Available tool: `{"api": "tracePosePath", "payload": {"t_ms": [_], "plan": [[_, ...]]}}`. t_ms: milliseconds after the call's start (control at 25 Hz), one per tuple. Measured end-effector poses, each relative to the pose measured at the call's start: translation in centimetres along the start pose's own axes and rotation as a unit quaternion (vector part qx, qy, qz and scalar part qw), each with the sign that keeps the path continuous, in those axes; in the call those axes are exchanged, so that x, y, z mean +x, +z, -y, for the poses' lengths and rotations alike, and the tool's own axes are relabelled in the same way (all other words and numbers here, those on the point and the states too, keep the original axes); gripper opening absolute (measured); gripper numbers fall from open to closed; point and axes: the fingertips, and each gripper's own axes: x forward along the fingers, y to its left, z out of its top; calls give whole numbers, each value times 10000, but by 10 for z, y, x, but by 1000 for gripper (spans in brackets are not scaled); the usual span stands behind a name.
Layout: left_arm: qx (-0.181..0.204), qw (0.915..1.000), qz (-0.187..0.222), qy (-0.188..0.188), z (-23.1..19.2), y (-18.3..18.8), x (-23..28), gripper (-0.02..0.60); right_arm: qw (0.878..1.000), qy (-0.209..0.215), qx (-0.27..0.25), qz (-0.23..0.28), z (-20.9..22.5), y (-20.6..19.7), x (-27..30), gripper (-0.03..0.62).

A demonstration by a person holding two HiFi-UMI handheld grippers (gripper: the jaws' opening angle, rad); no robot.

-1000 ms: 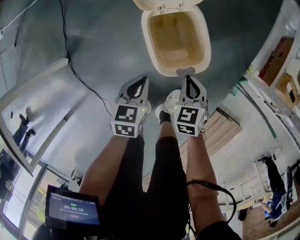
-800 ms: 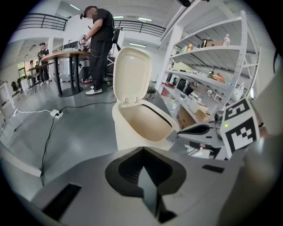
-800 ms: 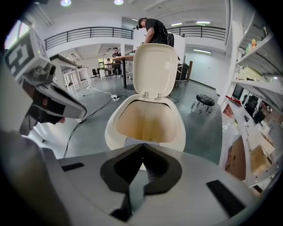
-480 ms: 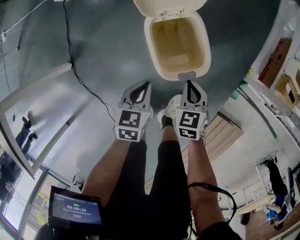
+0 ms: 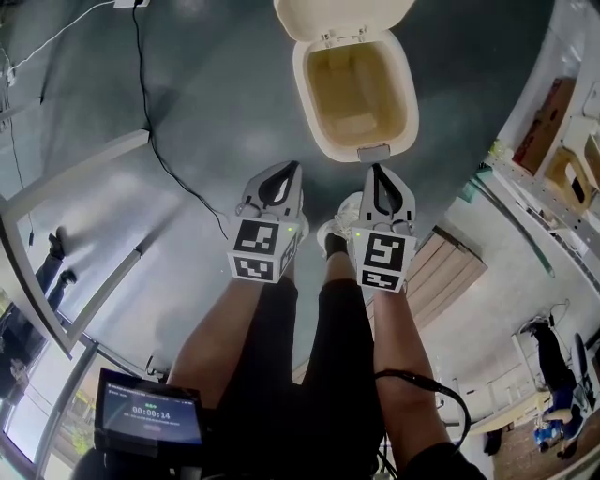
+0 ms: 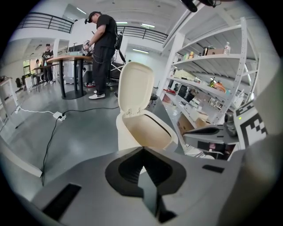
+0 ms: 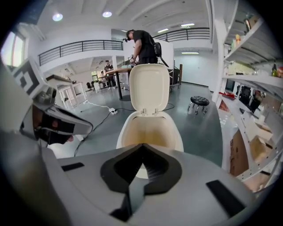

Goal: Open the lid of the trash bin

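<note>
Smooth grey floor [image 5: 216, 103] lies open left of the rounded cream trash bin [image 5: 410, 112], lid [image 5: 342, 17] upright; left gripper [image 5: 292, 168] and right gripper [image 5: 375, 170] hover near, jaws together.

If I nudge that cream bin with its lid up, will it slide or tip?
The cream plastic trash bin looks empty, so probably light, likely sliding on the smooth grey floor. Its raised lid might tip it backward.

The trash bin [image 5: 409, 105] stands before left tool [image 5: 291, 169] and right tool [image 5: 376, 171], lid [image 5: 342, 17] behind it.
</note>
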Motion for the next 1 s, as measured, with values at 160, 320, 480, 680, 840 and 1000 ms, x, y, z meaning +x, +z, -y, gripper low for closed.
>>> {"api": "tracePosePath", "payload": {"t_ms": [160,320,480,680,840,1000], "plan": [[-22,9998,205,-19,0,29,-10,-3,9991,-52,370,220,4,23,-23,5],[63,9989,475,-6,5,68,-28,-3,9976,-127,487,468,6,56,-43,5],[146,9972,729,6,12,100,-43,-3,9968,-48,629,492,6,80,-57,5],[298,9951,939,-4,17,152,-76,-3,9954,-64,646,702,1,129,-85,5],[784,9906,1108,-163,30,192,-111,-3,9941,34,751,788,-10,167,-113,5],[1083,9862,1214,-316,43,204,-117,-3,9945,129,680,790,-16,166,-126,5]]}}
